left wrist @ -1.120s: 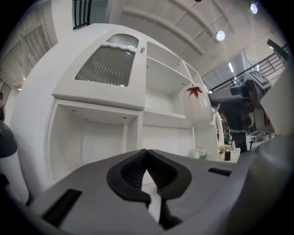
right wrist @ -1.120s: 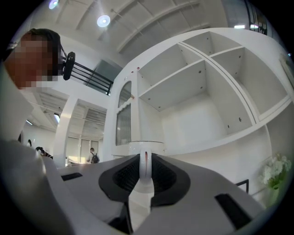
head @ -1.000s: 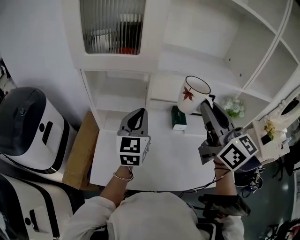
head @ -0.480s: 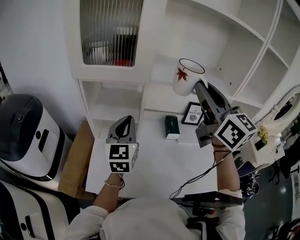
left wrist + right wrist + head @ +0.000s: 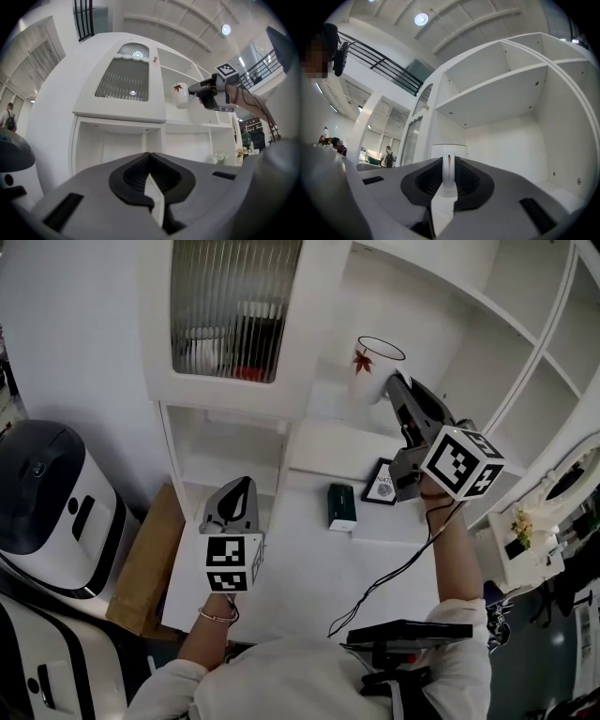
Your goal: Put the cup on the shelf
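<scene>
A white cup (image 5: pixel 373 369) with a red leaf print hangs in the air in front of the white shelf unit (image 5: pixel 450 343), level with an upper compartment. My right gripper (image 5: pixel 392 385) is shut on the cup's handle from the right. In the right gripper view the handle (image 5: pixel 448 173) sits pinched between the jaws, with the cup body (image 5: pixel 459 149) beyond it and an open shelf board (image 5: pixel 497 93) above. The left gripper view catches the cup (image 5: pixel 180 94) from below. My left gripper (image 5: pixel 241 486) is shut on nothing, low over the white table (image 5: pixel 309 568).
On the table's back edge stand a green box (image 5: pixel 342 506) and a framed picture (image 5: pixel 382 481). A cabinet with a ribbed glass door (image 5: pixel 234 315) hangs at upper left. A black-and-white appliance (image 5: pixel 47 502) and a cardboard box (image 5: pixel 141 563) stand at left. A cable (image 5: pixel 394 568) trails from my right arm.
My right gripper has lifted the cup higher and further back toward the upper shelves. My left gripper has sunk slightly down and to the left.
</scene>
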{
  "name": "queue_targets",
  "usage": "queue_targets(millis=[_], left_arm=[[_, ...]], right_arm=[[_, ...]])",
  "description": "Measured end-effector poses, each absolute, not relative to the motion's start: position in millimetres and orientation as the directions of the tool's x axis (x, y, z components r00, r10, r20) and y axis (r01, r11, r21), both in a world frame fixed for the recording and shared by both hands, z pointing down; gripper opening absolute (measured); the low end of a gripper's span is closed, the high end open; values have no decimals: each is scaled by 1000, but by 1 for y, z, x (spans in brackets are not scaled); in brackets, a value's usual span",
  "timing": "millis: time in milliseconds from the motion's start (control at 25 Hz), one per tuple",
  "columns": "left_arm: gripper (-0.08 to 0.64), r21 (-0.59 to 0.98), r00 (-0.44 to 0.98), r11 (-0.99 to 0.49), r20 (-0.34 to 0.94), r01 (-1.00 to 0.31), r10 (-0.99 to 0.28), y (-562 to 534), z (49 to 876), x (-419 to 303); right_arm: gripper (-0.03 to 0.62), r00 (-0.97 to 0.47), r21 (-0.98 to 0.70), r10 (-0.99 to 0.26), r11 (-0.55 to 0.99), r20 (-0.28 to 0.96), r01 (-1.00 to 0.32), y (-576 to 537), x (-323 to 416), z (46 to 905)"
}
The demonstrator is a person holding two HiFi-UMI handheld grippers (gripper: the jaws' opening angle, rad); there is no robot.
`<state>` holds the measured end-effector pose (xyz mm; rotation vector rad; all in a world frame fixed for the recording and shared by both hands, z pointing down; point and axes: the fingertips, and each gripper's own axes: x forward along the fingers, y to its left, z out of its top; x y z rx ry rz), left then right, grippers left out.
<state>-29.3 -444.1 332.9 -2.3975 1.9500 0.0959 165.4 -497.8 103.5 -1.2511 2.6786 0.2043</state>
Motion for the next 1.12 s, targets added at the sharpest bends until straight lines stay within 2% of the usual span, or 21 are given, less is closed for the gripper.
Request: queue_targets(millis=[880,1120], left_arm=[[8,31,89,-90,-48,-995,-995,-457,350,-54],[8,59,63,-64,-27,-996,-998,-458,361,-65]], right_arm=[[72,-638,52,-765,643,93,-764,-638,130,137],[72,-618,81,-776,629,128,-773,-659,121,140]])
